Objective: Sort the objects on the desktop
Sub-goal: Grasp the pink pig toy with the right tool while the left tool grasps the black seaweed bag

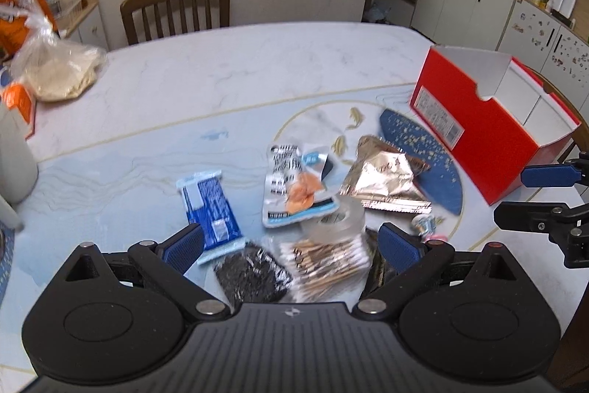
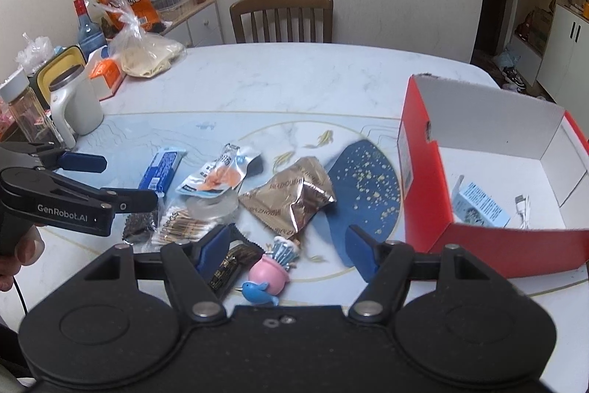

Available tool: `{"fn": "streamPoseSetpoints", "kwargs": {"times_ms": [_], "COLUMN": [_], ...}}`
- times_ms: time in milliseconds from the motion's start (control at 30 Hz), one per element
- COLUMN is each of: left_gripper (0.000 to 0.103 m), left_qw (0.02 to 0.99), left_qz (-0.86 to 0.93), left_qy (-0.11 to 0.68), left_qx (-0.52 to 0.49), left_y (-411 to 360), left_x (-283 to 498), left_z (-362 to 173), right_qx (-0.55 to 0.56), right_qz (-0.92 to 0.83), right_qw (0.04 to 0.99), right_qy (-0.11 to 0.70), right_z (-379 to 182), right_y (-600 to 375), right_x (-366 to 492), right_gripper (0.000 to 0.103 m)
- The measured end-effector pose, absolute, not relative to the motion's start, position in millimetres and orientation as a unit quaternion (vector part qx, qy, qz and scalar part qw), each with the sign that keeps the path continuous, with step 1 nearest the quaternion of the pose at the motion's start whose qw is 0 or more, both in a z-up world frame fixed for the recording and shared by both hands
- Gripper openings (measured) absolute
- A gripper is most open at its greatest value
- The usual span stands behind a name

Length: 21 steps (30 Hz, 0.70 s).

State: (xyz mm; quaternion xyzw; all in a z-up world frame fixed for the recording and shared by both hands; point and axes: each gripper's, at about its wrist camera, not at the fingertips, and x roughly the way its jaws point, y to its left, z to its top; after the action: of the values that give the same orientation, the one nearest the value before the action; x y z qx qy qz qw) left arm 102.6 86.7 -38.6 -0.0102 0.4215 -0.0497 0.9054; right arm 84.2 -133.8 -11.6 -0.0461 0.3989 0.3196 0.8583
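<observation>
**Cluttered table with two grippers held above a pile of small items**

A pale marble-patterned table [image 2: 294, 80] with a blue printed mat is shown in a home dining room, with a wooden chair [image 2: 281, 17] at its far side and cupboards along the right wall. At the far left of the table, a plastic bag of pale food [image 2: 147, 54], a white jug [image 2: 75, 105] and an orange packet [image 2: 127, 0] are seen.

Near the middle, a loose pile of small items is spread out: a blue snack bar [image 1: 210, 209], a white pouch with an orange picture [image 1: 294, 186], a gold foil packet [image 1: 386, 179], a roll of clear tape [image 1: 337, 220], a packet of cotton swabs [image 1: 327, 260] and a dark mesh pouch [image 1: 252, 273]. A pink pot ornament with a blue bird [image 2: 270, 277] is seen at the near edge of the pile.

To the right stands an open red cardboard box [image 2: 423, 172], white inside, in which a small light-blue carton [image 2: 480, 205] and a white cable [image 2: 524, 209] are lying.

The left gripper [image 1: 291, 245] is held above the swabs and mesh pouch, its blue-padded fingers spread wide and nothing pinched. The right gripper [image 2: 289, 251] is held just above the pink ornament, its fingers likewise spread apart and empty. A hand [image 2: 22, 253] is partly visible on the left gripper's handle.
</observation>
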Motion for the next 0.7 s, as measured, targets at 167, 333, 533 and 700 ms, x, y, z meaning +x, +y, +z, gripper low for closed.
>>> {"fn": "streamPoseSetpoints", "kwargs": {"times_ms": [167, 333, 533, 700], "left_gripper": [0.101, 0.100, 0.100, 0.098], "left_qw": [0.900, 0.891, 0.883, 0.877], "left_qz": [-0.034, -0.013, 0.002, 0.009], "left_qy": [0.434, 0.454, 0.468, 0.478], "left_qx": [-0.011, -0.029, -0.043, -0.048], "left_y": [95.2, 108.1, 117.2, 119.7], "left_x": [104.0, 109.3, 113.8, 116.3], "left_z": [-51.3, -63.3, -74.4, -83.0], "right_qx": [-0.067, -0.065, -0.066, -0.074], "right_qz": [0.317, 0.313, 0.305, 0.293], "right_qw": [0.858, 0.854, 0.849, 0.844], "right_qy": [0.398, 0.411, 0.428, 0.443], "right_z": [-21.3, -30.9, -42.4, -53.6], "right_y": [-124.2, -119.5, -113.3, -108.1], "right_x": [78.0, 79.1, 83.2, 87.5], "right_gripper": [0.070, 0.070, 0.069, 0.066]}}
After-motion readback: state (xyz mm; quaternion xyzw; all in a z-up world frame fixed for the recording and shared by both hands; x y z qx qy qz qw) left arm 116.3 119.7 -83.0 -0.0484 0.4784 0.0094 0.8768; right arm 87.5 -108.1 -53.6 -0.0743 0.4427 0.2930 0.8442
